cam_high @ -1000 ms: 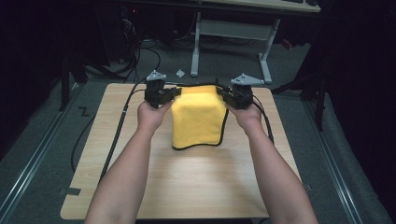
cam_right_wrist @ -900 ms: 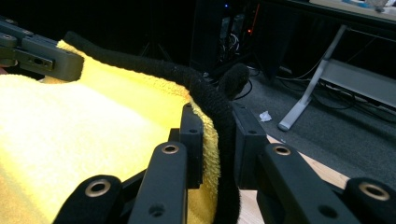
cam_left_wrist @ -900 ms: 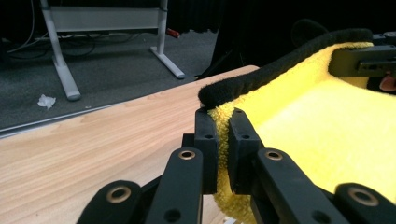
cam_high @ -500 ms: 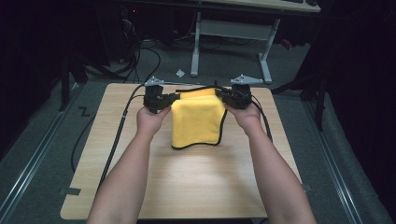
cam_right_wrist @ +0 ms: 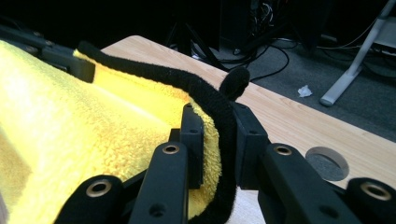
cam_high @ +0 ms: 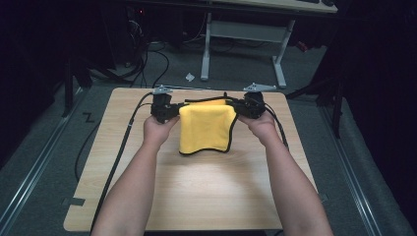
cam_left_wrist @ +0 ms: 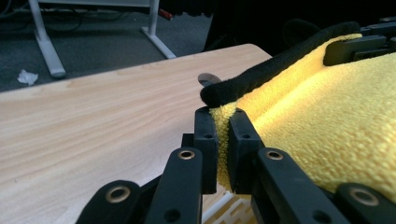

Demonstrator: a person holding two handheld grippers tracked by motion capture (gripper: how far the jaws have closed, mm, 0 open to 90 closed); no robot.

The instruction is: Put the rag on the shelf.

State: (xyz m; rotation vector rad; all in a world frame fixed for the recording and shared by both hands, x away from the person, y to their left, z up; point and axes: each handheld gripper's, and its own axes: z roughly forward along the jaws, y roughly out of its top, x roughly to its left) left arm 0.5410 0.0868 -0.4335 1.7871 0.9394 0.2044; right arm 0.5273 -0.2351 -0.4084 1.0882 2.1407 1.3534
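A yellow towel (cam_high: 205,129) with a black trim hangs between my two grippers over the far half of the wooden table (cam_high: 196,191). My left gripper (cam_high: 169,111) is shut on the towel's left top corner; in the left gripper view the yellow towel (cam_left_wrist: 327,121) is pinched in my left gripper (cam_left_wrist: 222,122). My right gripper (cam_high: 242,109) is shut on the right top corner, and the right gripper view shows the towel (cam_right_wrist: 70,140) and its black trim (cam_right_wrist: 205,98) clamped in my right gripper (cam_right_wrist: 215,122). The towel's lower edge lies on the table.
Cables (cam_high: 120,147) trail from the grippers over the table's left side. A round hole (cam_right_wrist: 327,163) sits in the tabletop near the right gripper. Beyond the table stand a white desk frame (cam_high: 241,34) and floor cables. Dark space lies left and right.
Both grippers have sunk toward the table with the towel, which now hangs shorter as its lower part settles on the wood.
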